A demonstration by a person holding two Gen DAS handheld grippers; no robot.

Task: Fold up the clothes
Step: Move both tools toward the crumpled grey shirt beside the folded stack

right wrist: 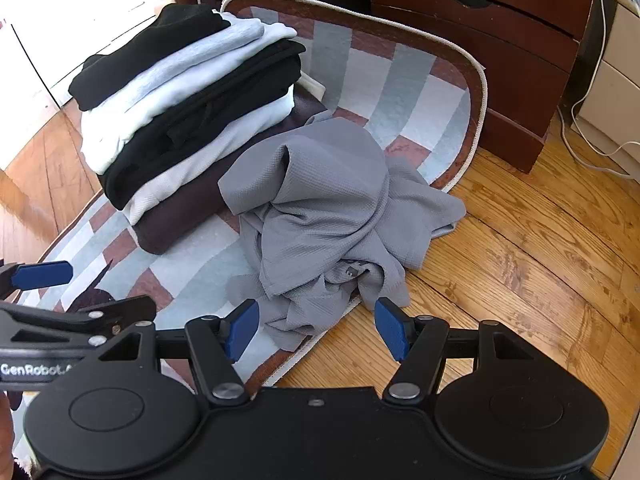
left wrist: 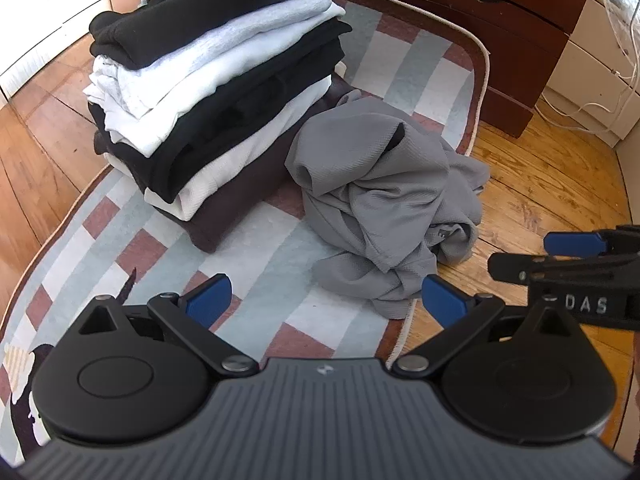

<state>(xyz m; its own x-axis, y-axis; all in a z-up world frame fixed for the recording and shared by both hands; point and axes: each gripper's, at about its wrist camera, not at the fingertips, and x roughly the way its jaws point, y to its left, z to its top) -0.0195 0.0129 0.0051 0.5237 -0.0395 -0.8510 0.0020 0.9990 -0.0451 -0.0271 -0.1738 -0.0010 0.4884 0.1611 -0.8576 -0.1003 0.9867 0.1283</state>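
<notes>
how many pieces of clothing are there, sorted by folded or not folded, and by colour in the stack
Unfolded: 1, the crumpled grey garment.
Folded, in the stack, as far as layers show:
Black: 2
White or light grey: 3
Dark brown: 1
Total: about 7; hidden layers could change that.

Both wrist cams low, near, share grey garment [left wrist: 376, 200] [right wrist: 332, 200].
</notes>
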